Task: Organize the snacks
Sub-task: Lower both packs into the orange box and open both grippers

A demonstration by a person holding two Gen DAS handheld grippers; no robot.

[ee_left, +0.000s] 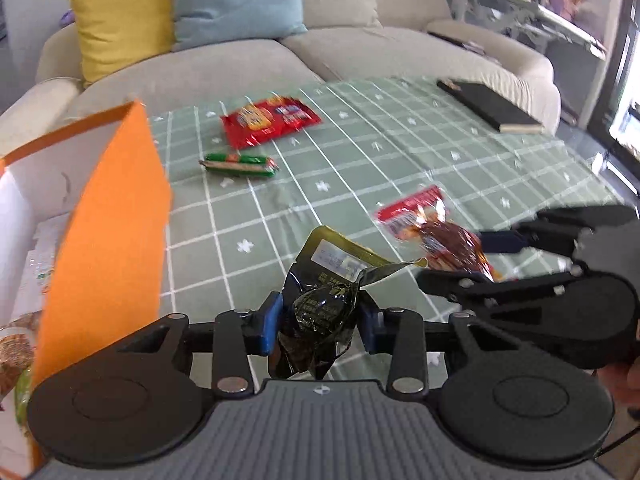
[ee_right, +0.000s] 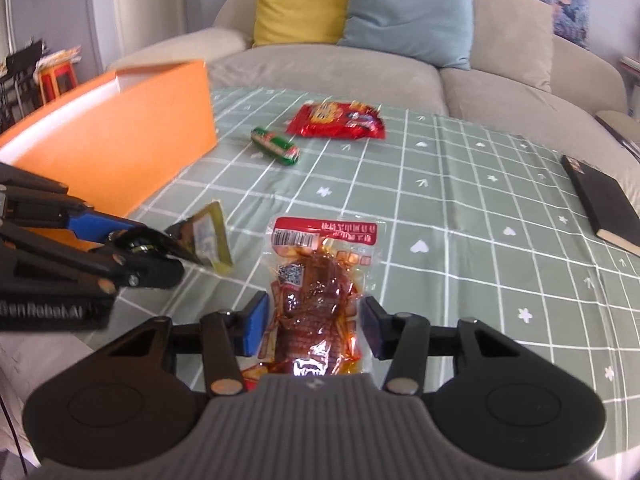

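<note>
On the table: a sage-green tablecloth with a white grid [ee_left: 360, 148] bears the loose snacks, with a beige sofa [ee_right: 328, 72] behind it.
Left gripper [ee_left: 320, 322]: its blue-padded fingers [ee_left: 270, 326] are pinched on a crumpled black foil snack pouch with a gold edge [ee_left: 324, 292], held up off the cloth just beside the box.
Right gripper [ee_right: 314, 326]: its fingers sit on either side of a clear vacuum pack of reddish-brown meat with a red header [ee_right: 320, 276]; the left pad touches the pack's edge, the right pad shows a small gap, so I cannot tell whether it is squeezing.
Meat pack: its header end points away from the gripper, and whether it rests on the cloth I cannot tell.
Orange cardboard box with a white inside [ee_left: 108, 216]: stands open at the left edge of the table; printed packets show inside it in the left wrist view.
Red crinkled foil snack bag [ee_right: 338, 122]: lies flat at the far side of the cloth.
Green-wrapped sausage stick [ee_right: 276, 146]: lies just in front of the red bag, apart from it and near the box corner.
Black hardback notebook [ee_right: 604, 204]: lies at the right edge of the table, well apart from the snacks.
Sofa cushions: a yellow cushion [ee_right: 300, 0] and a pale blue cushion [ee_right: 408, 8] lean side by side on the backrest.
</note>
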